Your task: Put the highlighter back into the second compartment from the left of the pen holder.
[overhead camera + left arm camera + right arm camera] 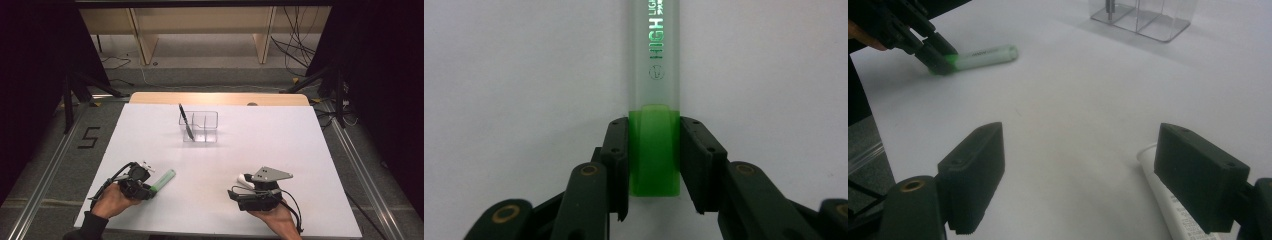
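**Left jaws closed on green highlighter; right jaws wide, tube beside them**

Left hand-held gripper (150, 190), near-left of the white surface (260, 150). In the left gripper view its two black jaws press both sides of the green highlighter (655, 107) at its bright green end; the frosted, lettered barrel runs straight away from the jaws. High view: highlighter lies flat on the surface, pointing up and to the right from the jaws.

Right hand-held gripper (1098, 175), near-right of the surface, held in the person's right hand (272, 217). Jaws spread wide, nothing between them. A white tube (1173, 205) lies on the surface just beside the inner face of the jaw at the right of the right gripper view, partly hidden by it; whether they touch cannot be told.

Far centre: clear divided organiser (200, 127), well apart from both grippers. A black pen (186, 122) stands tilted in its left compartment.

Count: two grippers, one highlighter, one tube, one organiser, one pen.
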Motion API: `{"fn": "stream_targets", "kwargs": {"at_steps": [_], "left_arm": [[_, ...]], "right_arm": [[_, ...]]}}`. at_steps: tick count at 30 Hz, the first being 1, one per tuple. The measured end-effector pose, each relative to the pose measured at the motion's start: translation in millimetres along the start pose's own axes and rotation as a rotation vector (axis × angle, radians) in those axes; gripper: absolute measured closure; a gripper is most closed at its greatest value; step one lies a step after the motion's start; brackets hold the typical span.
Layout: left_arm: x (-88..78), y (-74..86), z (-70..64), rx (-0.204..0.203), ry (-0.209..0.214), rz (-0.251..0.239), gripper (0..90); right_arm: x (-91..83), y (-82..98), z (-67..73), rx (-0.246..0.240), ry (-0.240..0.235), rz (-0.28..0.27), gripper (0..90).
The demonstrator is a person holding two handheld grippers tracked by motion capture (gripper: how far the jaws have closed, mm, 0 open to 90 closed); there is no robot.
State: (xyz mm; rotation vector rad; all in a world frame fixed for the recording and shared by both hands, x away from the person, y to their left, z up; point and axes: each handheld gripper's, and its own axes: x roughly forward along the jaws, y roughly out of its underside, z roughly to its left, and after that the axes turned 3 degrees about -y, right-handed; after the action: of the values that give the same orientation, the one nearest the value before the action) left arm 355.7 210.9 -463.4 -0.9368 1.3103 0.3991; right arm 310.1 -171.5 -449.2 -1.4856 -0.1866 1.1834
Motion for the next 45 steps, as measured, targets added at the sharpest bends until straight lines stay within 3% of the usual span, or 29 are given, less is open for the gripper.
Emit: {"fn": "stream_targets", "kwargs": {"at_steps": [8,12,28,31,36,41,45], "left_arm": [[-16.2,-14.0,-11.9,0.031,0.016,-0.048,66.7],[-22.7,-26.3,-14.5,0.041,0.055,-0.075,66.7],[-15.3,-74.5,-48.9,0.146,0.171,-0.076,66.7],[-14.2,-82.3,-53.5,0.167,0.198,-0.065,66.7],[-7.6,-94.2,-57.5,0.172,0.240,-0.060,66.7],[-4.4,-93.2,-62.6,0.176,0.278,-0.054,66.7],[-3.8,-91.1,-63.9,0.181,0.280,-0.052,66.7]], "right_arm": [[-1.8,-3.3,3.5,-0.008,-0.002,-0.018,21.2],[-1.9,-4.5,6.1,-0.017,-0.006,-0.022,21.2],[-2.2,-10.0,19.1,-0.112,0.010,-0.048,20.8],[-2.6,-12.1,22.7,-0.149,0.026,-0.045,20.8],[-1.7,-16.9,26.3,-0.190,0.037,-0.043,21.1],[2.6,-20.9,27.8,-0.233,0.059,-0.035,21.2],[3.8,-20.6,32.1,-0.276,0.070,-0.025,21.1]]}}
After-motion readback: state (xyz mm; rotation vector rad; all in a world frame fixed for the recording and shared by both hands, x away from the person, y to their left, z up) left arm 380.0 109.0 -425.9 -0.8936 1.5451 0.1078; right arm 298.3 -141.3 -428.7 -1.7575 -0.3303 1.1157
